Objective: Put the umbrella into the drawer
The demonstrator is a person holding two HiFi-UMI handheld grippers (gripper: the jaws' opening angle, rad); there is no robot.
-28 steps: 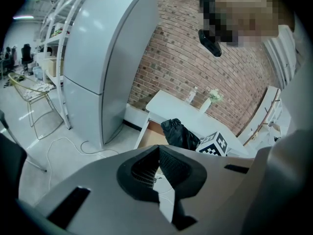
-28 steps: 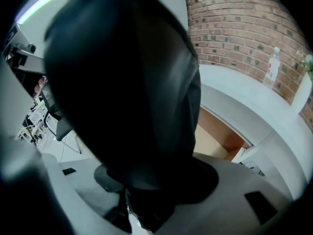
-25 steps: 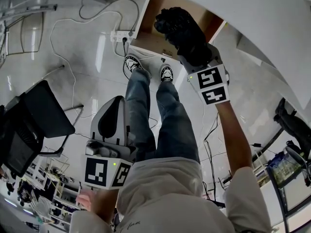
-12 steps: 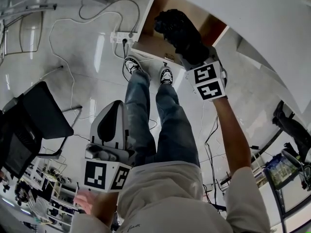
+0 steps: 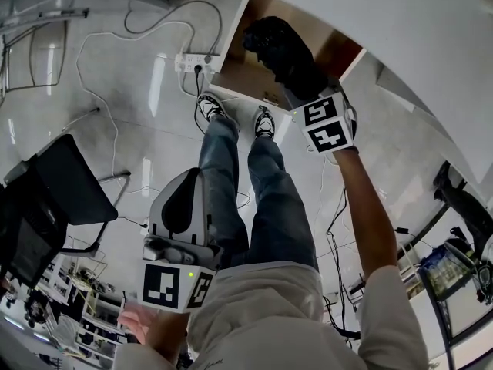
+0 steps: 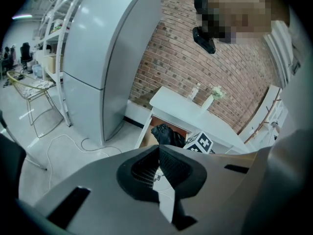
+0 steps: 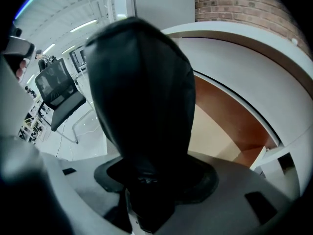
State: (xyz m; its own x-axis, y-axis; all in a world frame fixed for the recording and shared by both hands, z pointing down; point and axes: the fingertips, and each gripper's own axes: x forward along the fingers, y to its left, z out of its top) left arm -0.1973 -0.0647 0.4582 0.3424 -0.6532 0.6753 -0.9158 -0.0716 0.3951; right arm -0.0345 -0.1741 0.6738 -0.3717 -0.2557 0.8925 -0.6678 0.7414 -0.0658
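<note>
- Head view, upper middle of the frame: your right tool (image 5: 299, 85) carries the umbrella (image 5: 279, 43) over the open drawer (image 5: 240, 66), which stands pulled out from under the white table (image 5: 400, 29).
- In the right gripper view the right tool (image 7: 151, 179) has its jaws spread wide and clamped on the near end of the umbrella (image 7: 142, 89). The black bundle fills the middle of that frame, and the brown inside of the drawer (image 7: 222, 129) shows to its right.
- Whether the far end touches the drawer floor yet, no view shows.
- Your left tool (image 5: 179, 210) hangs low at the lower left of the head view, beside your leg and well apart from the drawer. In the left gripper view the left tool (image 6: 158, 166) has its jaws together with nothing between them.
- Handling, as a judgement: the umbrella looks folded short, wrapped in soft dark fabric, light for its bulk. The cloth likely gives under the pads and is rather slick, while the ribs and shaft inside are probably stiff.
- Your grip sits at one end, so the long free part can swing or droop. A hold nearer the middle would be steadier, though this one should do for a short lowering.
- Lay it flat along the drawer before you let the jaws part, so it doesn't tip over the front edge.
</note>
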